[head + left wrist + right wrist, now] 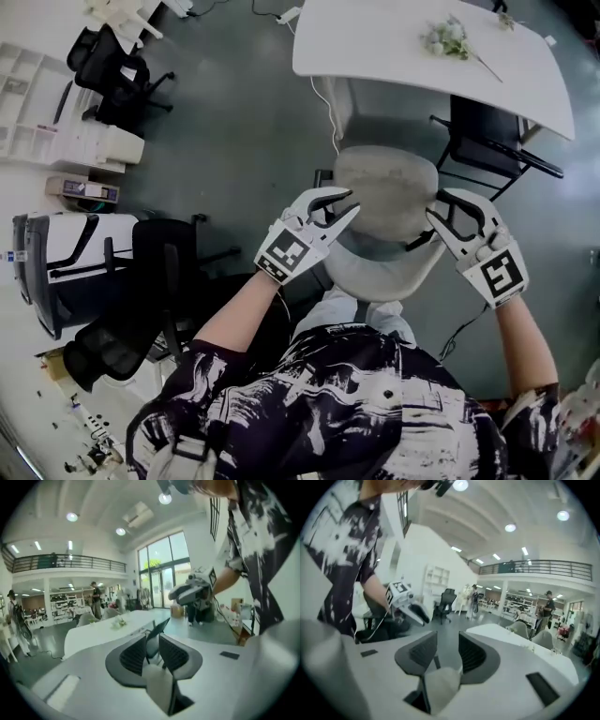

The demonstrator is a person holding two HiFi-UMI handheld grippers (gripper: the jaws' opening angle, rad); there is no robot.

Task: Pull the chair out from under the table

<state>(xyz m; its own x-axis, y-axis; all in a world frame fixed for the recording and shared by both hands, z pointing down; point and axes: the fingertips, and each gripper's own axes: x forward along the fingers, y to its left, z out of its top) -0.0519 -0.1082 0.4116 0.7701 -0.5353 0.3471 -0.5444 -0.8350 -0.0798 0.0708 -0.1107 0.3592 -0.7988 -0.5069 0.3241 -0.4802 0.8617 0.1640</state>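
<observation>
Left gripper (pixel 339 206) and right gripper (pixel 441 214) held in the air, jaws of each slightly apart with nothing between, grey chair (pixel 384 187) below and between them, white table (pixel 412 47) beyond their tips

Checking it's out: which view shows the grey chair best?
Head view: the grey chair shows whole, in front of the white table. Gripper views catch only a pale patch between the jaws, maybe its back.
</observation>
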